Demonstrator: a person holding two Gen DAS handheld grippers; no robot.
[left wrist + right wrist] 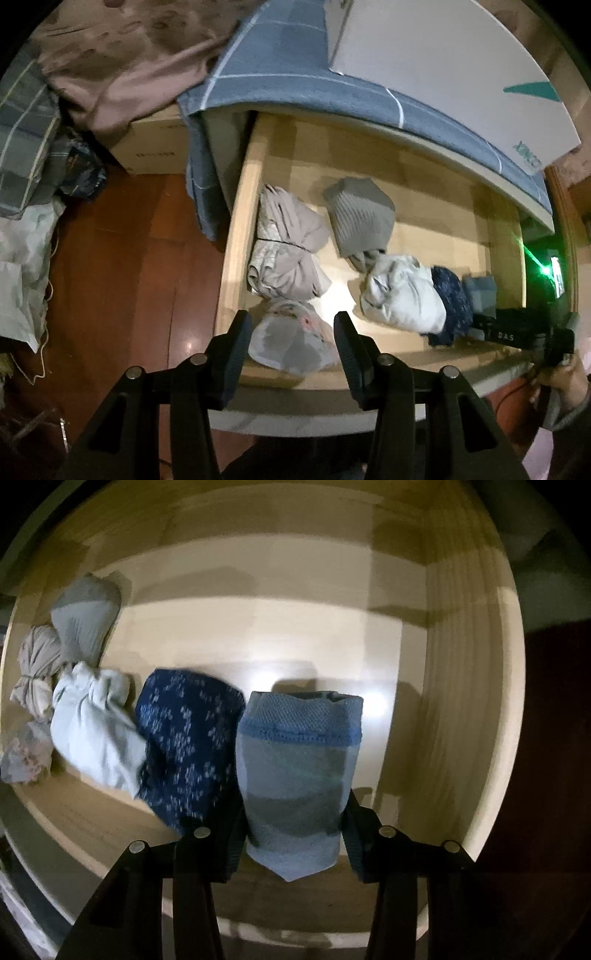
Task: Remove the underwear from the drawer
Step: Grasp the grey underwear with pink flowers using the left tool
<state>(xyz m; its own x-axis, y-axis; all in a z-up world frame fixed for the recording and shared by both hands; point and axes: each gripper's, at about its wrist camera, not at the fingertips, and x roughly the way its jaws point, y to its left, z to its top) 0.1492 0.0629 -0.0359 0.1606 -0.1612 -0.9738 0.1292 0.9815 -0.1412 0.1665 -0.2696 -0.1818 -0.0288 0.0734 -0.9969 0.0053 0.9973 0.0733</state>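
The wooden drawer stands pulled out with several folded pieces of underwear in it. My left gripper is shut on a white floral piece, which is raised over the drawer's front board. A beige bundle, a grey ribbed piece, a white one and a navy patterned one lie inside. My right gripper points down into the drawer, its pads pressing both sides of a light blue piece. The navy piece leans against its left finger.
A blue checked cloth covers the furniture top, with a white box on it. A cardboard box, pink bedding and bags crowd the left over a red-brown wooden floor. A hand holds the right gripper.
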